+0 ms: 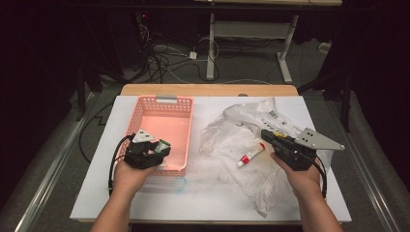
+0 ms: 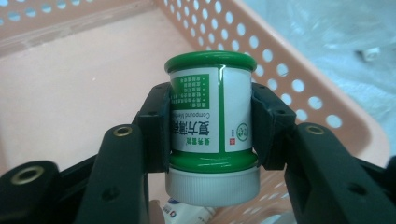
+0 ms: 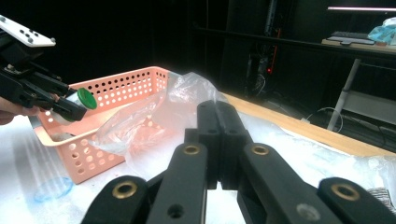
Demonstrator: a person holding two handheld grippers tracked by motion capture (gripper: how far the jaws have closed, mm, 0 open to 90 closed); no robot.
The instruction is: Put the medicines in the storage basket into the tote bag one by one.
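My left gripper (image 1: 161, 147) is shut on a small jar (image 2: 210, 116) that has a green and white label and a white cap. It holds the jar over the near right corner of a pink perforated basket (image 1: 145, 108). In the left gripper view the pads (image 2: 161, 121) press on the jar's two sides, and the basket floor lies behind it. My right gripper (image 1: 267, 135) hovers over a crumpled clear plastic bag (image 1: 232, 130), its jaws shut together with nothing between them (image 3: 218, 112). A white tube with a red cap (image 1: 250, 154) lies on the bag, just left of the right gripper.
The basket and bag rest on a white board (image 1: 96, 193) set on a wooden table. A clear round lid with a bluish rim (image 1: 167, 184) lies just in front of the basket. A small white tube (image 2: 184, 212) shows under the jar. Cables and table legs stand on the dark floor beyond.
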